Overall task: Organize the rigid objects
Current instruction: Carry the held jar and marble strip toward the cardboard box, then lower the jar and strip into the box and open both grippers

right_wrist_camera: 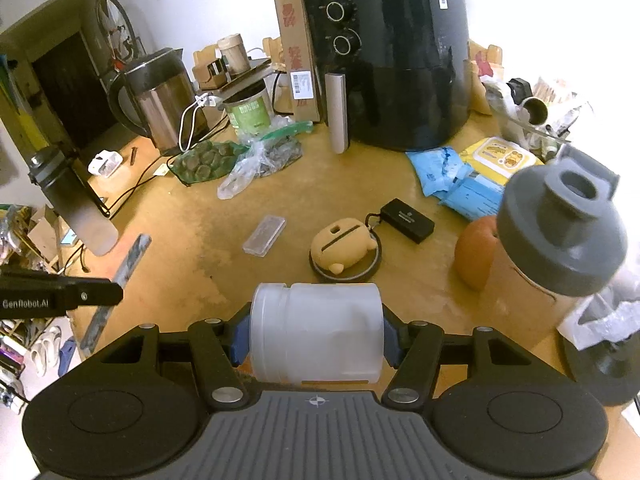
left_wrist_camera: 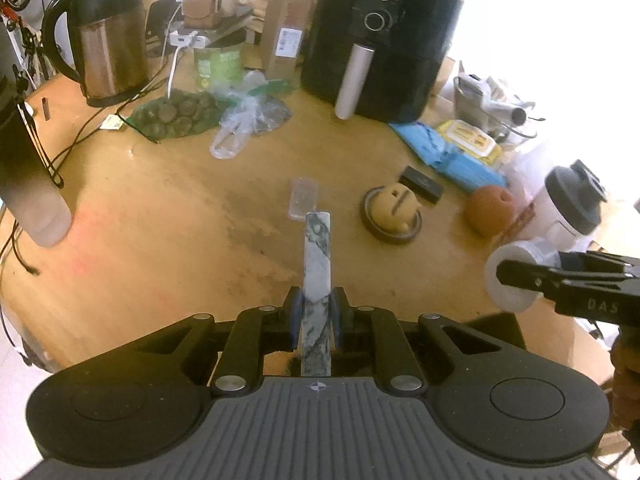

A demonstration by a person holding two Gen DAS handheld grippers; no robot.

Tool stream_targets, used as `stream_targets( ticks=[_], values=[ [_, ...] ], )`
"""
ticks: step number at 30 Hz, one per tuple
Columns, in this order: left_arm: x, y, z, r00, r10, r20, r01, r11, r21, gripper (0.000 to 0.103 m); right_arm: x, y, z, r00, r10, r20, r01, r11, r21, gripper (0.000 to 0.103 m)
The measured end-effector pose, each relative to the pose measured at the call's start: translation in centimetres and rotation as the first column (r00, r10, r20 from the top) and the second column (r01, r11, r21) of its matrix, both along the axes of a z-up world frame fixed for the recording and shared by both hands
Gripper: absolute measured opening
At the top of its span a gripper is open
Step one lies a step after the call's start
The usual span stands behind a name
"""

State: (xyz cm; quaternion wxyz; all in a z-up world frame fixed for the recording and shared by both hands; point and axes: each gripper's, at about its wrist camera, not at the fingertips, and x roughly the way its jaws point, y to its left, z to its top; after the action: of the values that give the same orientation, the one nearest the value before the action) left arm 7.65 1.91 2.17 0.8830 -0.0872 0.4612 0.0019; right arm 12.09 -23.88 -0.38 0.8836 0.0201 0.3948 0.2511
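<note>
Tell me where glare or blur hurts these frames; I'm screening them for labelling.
Left wrist view: window glare washes out the upper right; the jar in the right gripper looks soft. Right wrist view: the shaker at right is blurred; fisheye bends the table edges.

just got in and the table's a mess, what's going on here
A person is tidying with two handheld grippers. The left gripper has its jaws shut on a marble-patterned bar; the right gripper clamps a frosted white jar lying sideways. Both are held above the wooden table, nothing set down yet.
</note>
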Motion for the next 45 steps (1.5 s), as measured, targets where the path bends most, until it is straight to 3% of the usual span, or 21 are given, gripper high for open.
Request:
stream_targets(
  ticks=[12,15,18,20,22,33,45],
  values=[
    [-3.5,-1.7,-1.0,0.996,0.054,-0.067,-0.059,0.995,-0.076,0.016,-2.0,-2.3,0.1,1.0,0.011,-0.008,-0.011,0.999,0.044,0.064],
    [-4.2,-1.6,-1.3,0.993,0.078,-0.085,-0.091,0.983,-0.158,0.016,-2.2,-2.6,0.2,1.0,0.015,-0.007,-0.014,0.999,0.053,0.064],
    [-4.5,-1.7,-1.5,0.991,0.086,-0.098,-0.104,0.976,-0.19,0.028,-2.5,-2.9,0.1,1.0,0.014,-0.006,-0.014,0.998,0.06,0.064],
    [-4.8,-1.9,-1.3,0.992,0.084,-0.09,-0.099,0.98,-0.175,0.044,-2.8,-3.1,0.1,1.0,0.012,-0.007,-0.012,0.998,0.063,0.064],
    [-5.0,-2.1,-1.2,0.993,0.092,-0.078,-0.102,0.986,-0.134,0.049,-3.0,-3.3,0.0,1.0,0.011,-0.01,-0.011,0.998,0.065,0.064],
    [-5.6,-4.0,-1.2,0.997,0.039,-0.073,-0.032,0.995,0.094,0.05,-5.6,-3.7,-1.1,0.998,0.036,-0.048,-0.033,0.997,0.066,0.064],
    [-6.4,-4.6,-1.3,0.997,0.015,-0.078,-0.005,0.991,0.132,0.05,-8.4,-2.1,-3.1,0.99,0.085,-0.11,-0.079,0.995,0.057,0.064]
  ],
)
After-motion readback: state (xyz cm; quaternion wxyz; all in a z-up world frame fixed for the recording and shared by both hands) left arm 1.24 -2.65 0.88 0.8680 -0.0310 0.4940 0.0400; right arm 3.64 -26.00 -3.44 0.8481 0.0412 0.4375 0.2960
